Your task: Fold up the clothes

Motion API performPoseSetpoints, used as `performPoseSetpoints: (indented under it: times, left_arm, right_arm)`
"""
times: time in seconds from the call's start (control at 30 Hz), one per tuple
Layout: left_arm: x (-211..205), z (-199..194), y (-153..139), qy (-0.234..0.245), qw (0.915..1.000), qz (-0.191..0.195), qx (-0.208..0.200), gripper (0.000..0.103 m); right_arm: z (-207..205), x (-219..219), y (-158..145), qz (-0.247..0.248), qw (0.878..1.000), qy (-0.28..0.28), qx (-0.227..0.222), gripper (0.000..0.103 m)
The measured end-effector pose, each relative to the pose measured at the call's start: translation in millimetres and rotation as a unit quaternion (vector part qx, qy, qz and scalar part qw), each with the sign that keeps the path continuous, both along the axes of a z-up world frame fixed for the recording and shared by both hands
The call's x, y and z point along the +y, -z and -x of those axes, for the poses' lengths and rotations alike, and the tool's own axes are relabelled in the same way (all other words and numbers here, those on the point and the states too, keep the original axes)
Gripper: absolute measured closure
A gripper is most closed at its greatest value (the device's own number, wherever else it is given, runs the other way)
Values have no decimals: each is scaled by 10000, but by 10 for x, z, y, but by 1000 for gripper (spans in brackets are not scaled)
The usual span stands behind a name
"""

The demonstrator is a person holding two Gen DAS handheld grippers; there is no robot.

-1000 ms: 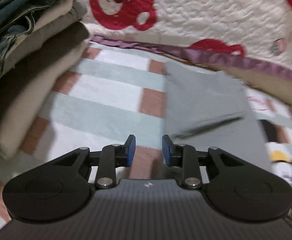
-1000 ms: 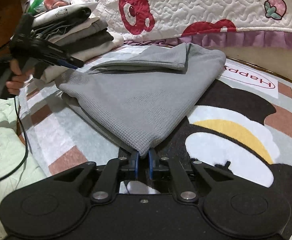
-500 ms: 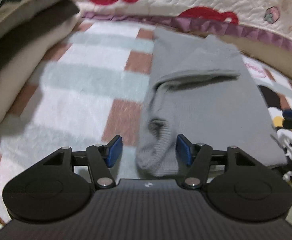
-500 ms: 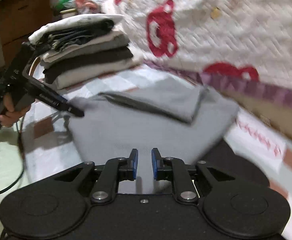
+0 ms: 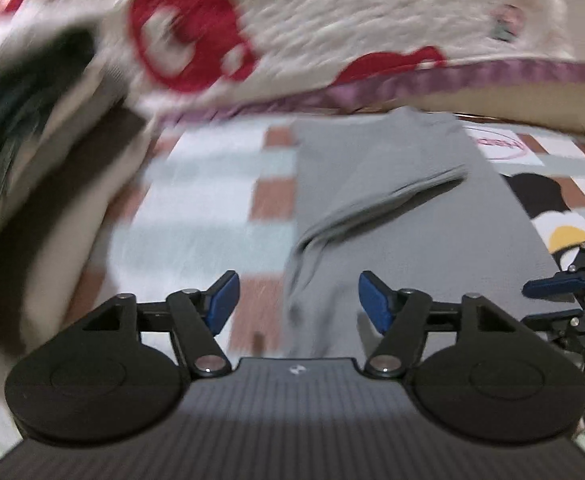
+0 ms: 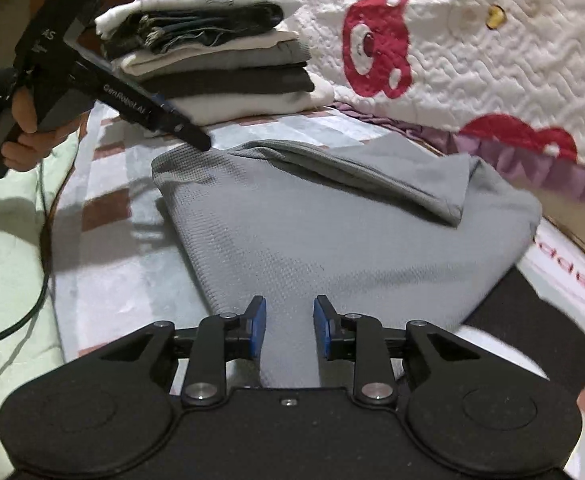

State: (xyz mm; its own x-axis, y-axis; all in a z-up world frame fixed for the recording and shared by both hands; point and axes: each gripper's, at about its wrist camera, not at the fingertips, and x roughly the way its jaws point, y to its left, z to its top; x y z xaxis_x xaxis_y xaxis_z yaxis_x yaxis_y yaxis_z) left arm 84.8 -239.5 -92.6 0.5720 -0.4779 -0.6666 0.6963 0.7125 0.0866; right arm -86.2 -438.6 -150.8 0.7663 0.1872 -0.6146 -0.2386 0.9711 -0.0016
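Observation:
A grey folded garment point(image 5: 388, 216) point(image 6: 332, 240) lies flat on the checked blanket, with a folded sleeve flap across its far part. My left gripper point(image 5: 298, 306) is open wide, and the garment's left corner lies between its blue pads. In the right wrist view the left gripper point(image 6: 198, 140), held by a hand point(image 6: 24, 136), has its tip at that same corner. My right gripper point(image 6: 289, 332) is open with the garment's near corner under its pads, gripping nothing. It also shows at the right edge of the left wrist view, right gripper point(image 5: 542, 302).
A stack of folded clothes point(image 6: 212, 64) point(image 5: 32, 184) stands left of the garment. Behind runs a white quilt with red bears point(image 6: 452, 60) and a purple trim. A pale green cloth point(image 6: 4, 272) lies at the near left. The blanket point(image 6: 108, 264) shows a cartoon print on the right.
My right gripper has opened and let go of the garment's near corner, which now lies flat. My left gripper opened wider and moved onto the garment's left corner.

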Motion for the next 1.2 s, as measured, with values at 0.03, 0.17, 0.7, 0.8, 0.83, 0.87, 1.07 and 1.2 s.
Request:
performPoseSetpoints:
  times: [0.03,0.17,0.7,0.8,0.83,0.87,1.07,1.2]
  left_arm:
    - [-109,19,-20,127,9998,-69,-153,36]
    - [-731,26,83,891,9907,-691,-761,32]
    - [-1423,-1290,155,-157,9805,-1506,-1254,33]
    - [-1259,-1498,60,-571,9838,-1183,-1217,33]
    - [-1194,-1521,8,-731,9864,-1000,-1081,33]
    - [-1103,-1494,-67,-760,9908,-657,-909,33]
    - [-1002,-1028,-139,662,9976,144,-128,33]
    - [-1054,-883,193,759,9951,-640,12,33]
  right_arm:
    - [13,8,4,4,10000,15,3,72]
    - [57,35,13,11,10000,72,16,72]
    - [230,133,29,288,9991,211,-209,71]
    - [224,132,25,308,9993,171,-160,71]
    - [185,52,-11,198,9994,240,-174,71]
    - [142,-35,-51,77,9993,316,-191,71]
    - [-114,-559,-287,-650,9944,776,-291,47]
    - [-661,-893,-174,-652,9928,994,-120,47]
